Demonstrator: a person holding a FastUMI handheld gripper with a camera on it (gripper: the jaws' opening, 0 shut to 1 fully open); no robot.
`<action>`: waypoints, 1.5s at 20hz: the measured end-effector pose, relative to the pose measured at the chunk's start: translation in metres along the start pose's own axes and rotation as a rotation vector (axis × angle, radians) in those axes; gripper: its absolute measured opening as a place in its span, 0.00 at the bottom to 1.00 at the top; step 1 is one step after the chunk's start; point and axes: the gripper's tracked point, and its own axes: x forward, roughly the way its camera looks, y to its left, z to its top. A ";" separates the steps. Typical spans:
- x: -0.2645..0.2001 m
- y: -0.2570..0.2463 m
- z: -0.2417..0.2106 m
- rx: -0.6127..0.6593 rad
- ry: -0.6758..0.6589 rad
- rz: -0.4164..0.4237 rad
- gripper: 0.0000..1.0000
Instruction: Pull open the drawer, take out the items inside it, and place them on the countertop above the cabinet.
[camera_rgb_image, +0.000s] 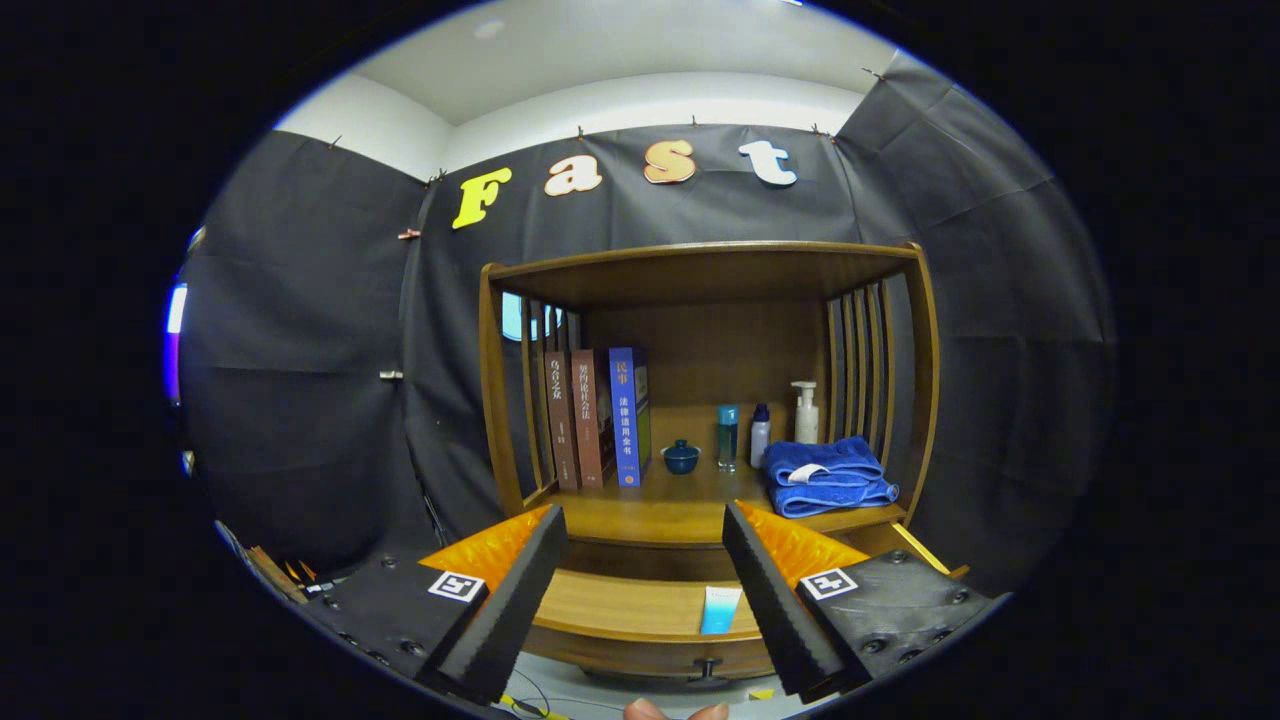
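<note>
We found the gripper (645, 585) standing wide apart, its two fingers (515, 600) holding nothing and touching nothing, raised in front of a wooden cabinet (925, 350). Directly below and between the fingers, one drawer (620, 610) stood pulled out, with a single small knob (707, 668) on its front. We counted one item inside it: a light blue tube (721, 609), lying on the drawer floor just beside the right finger and partly covered by it. Whether more lay in the hidden part of the drawer, we could not tell. Beyond the fingers, the countertop (660, 515) above the drawer carried three books (598, 415) standing upright together on the left, one small dark blue lidded pot (681, 457) just beside them, then three upright bottles: one teal-capped bottle (727, 436), one small white bottle with a dark cap (760, 435) and one white pump bottle (805, 412). One folded blue towel (828, 475) lay in front of the bottles at the right end of the countertop. Slatted sides closed the alcove on both flanks. At the very bottom, below the knob, we noted the tips of two fingers of a person's hand (675, 711).
</note>
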 end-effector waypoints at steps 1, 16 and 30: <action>0.001 -0.002 0.002 -0.001 -0.003 -0.006 0.99; 0.070 -0.024 -0.090 -0.032 0.421 0.046 0.99; 0.119 -0.102 -0.276 0.056 1.191 -0.165 0.94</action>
